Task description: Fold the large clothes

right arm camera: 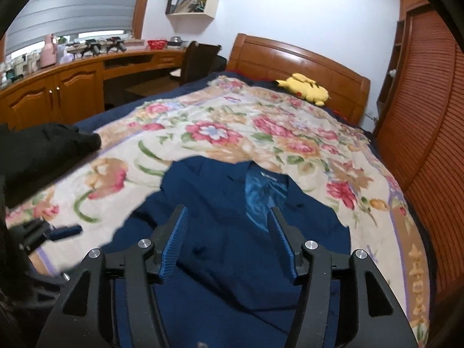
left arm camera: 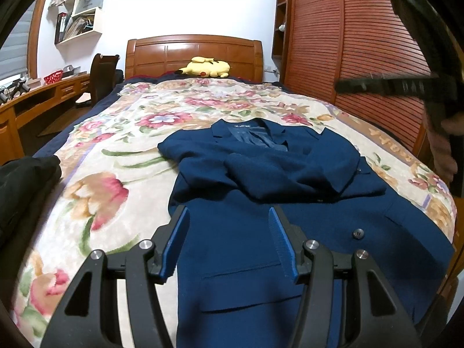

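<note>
A dark blue suit jacket (left arm camera: 290, 168) lies front-up on the floral blanket (left arm camera: 121, 156) of a bed, its sleeves folded across the chest and its collar toward the headboard. My left gripper (left arm camera: 228, 211) hovers open over the jacket's lower part, with nothing between its blue pads. My right gripper (right arm camera: 228, 211) hovers open over the middle of the jacket (right arm camera: 203, 185), its pads also clear of the cloth. In the left wrist view a hand (left arm camera: 440, 150) holds the right gripper at the far right edge. One of the left gripper's fingers (right arm camera: 68, 230) shows low on the left in the right wrist view.
A black garment (right arm camera: 43, 148) is piled at the bed's left edge. A yellow plush toy (left arm camera: 207, 68) rests by the wooden headboard (left arm camera: 194, 52). A slatted wardrobe (left arm camera: 362, 43) stands close along the right side. A desk (right arm camera: 72, 81) and a chair (right arm camera: 194, 58) stand to the left.
</note>
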The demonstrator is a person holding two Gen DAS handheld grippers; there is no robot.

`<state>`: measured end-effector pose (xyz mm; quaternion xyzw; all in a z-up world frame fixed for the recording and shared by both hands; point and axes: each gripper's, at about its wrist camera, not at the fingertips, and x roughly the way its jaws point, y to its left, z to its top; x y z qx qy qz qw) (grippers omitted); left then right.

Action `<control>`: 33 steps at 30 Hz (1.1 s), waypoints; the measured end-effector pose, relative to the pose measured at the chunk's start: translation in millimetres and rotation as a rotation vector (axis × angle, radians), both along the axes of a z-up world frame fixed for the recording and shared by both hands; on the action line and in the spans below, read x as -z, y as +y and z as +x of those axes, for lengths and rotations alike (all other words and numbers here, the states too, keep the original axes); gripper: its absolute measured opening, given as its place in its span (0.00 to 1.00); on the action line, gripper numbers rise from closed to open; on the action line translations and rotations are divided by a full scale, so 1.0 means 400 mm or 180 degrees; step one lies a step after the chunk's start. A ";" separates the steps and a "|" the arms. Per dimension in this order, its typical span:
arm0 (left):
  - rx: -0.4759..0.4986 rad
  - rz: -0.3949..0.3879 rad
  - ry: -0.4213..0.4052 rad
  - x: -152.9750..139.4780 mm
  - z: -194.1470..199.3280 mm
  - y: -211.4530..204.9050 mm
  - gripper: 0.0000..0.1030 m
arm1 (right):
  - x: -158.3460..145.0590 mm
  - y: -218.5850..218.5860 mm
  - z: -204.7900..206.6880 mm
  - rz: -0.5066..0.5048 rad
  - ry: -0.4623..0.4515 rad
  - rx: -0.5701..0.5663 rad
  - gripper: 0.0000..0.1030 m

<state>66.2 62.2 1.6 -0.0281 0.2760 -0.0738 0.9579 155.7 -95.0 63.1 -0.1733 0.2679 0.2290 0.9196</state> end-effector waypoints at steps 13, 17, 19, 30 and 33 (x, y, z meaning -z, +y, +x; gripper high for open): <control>0.0007 0.0126 0.0100 0.026 0.016 -0.033 0.54 | 0.284 -0.179 0.059 0.0125 0.0549 0.0536 0.56; 0.0006 0.0176 0.0133 0.037 0.022 -0.043 0.54 | 0.329 -0.200 0.069 0.0144 0.0604 0.0561 0.56; -0.0004 0.0199 0.0172 0.045 0.028 -0.045 0.54 | 0.346 -0.202 0.079 0.0143 0.0647 0.0592 0.56; -0.0015 0.0355 0.0276 0.058 0.043 -0.065 0.54 | 0.409 -0.207 0.084 0.0187 0.0769 0.0592 0.56; -0.0002 0.0400 0.0324 0.056 0.060 -0.074 0.54 | 0.410 -0.204 0.084 0.0177 0.0782 0.0558 0.56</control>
